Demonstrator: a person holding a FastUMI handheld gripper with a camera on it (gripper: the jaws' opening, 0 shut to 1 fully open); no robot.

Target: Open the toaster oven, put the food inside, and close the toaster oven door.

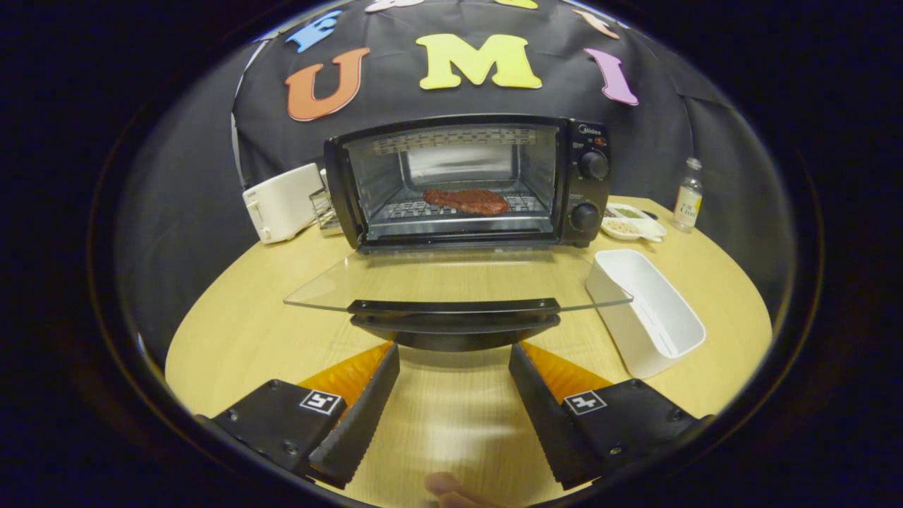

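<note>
Where the two fingers reach forward over the wooden table (233,331), the gripper (455,349) stands spread wide with nothing between its fingers, only bare tabletop showing in the gap. A fingertip of the person (446,485) peeks in at the very near edge, below the fingers.

Just ahead of the fingertips hangs the dark handle (455,326) of the toaster oven door (451,282), which lies folded all the way down, its glass pane flat and level above the table. The fingertips sit at either end of the handle, very close to it; whether they touch it cannot be told.

To the right of the door, near the right finger, stands an empty white rectangular container (645,310), set at a slant.

Beyond the door is the toaster oven (469,183) itself, black, with two knobs (590,190) on its right panel. Inside, on the wire rack (416,209), lies the food (467,200), a reddish-brown slab of meat, well beyond the gripper and straight ahead of it.

Left of the oven sits a white toaster (281,202). On its right are small white dishes (633,223) holding bits of food, and farther right a small clear bottle (688,196) with a label.
</note>
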